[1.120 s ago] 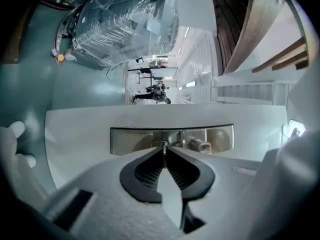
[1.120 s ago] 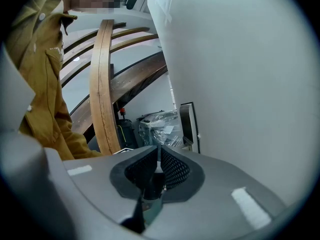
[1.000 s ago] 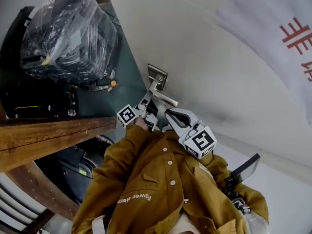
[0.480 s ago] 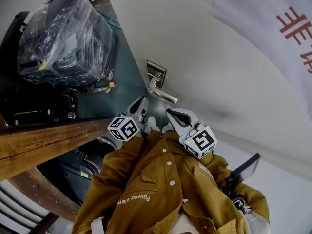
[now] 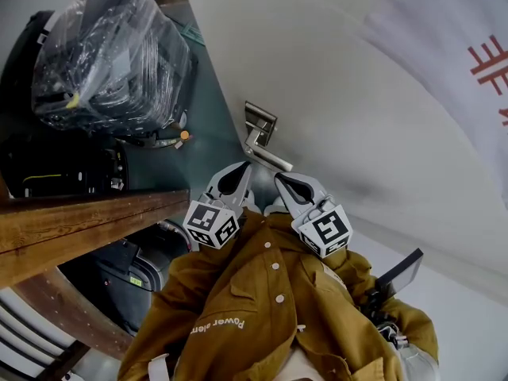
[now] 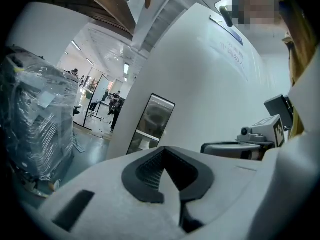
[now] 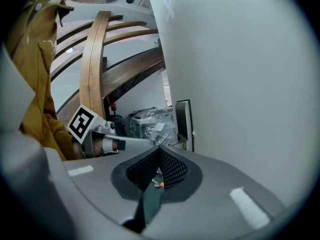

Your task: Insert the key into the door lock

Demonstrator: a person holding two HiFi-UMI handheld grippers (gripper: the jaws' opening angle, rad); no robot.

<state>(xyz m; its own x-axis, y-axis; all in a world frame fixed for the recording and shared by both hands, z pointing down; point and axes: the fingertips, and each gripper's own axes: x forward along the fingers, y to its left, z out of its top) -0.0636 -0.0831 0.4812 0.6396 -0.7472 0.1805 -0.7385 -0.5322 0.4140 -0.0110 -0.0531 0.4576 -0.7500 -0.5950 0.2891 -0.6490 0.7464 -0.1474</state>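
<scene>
A silver lock plate (image 5: 260, 123) with a lever handle (image 5: 271, 159) is fixed to the white door (image 5: 341, 94). My left gripper (image 5: 244, 167) points at the handle from just below it without touching. My right gripper (image 5: 279, 178) hangs beside it, under the lever's free end. Both sets of jaws are closed. In the left gripper view the plate (image 6: 151, 123) stands ahead of the left gripper (image 6: 167, 156), with the right gripper (image 6: 240, 149) alongside. In the right gripper view the plate (image 7: 183, 120) lies beyond the right gripper (image 7: 159, 151). No key shows in any view.
A plastic-wrapped black bundle (image 5: 111, 54) stands on the dark floor to the left of the door. A wooden beam (image 5: 79, 221) crosses at the left. A white banner with red characters (image 5: 476, 62) hangs on the wall at the right. The person's mustard jacket (image 5: 254, 308) fills the foreground.
My left gripper has drawn back from the lever handle, where its tip was a second ago, and has turned. The right gripper has barely moved.
</scene>
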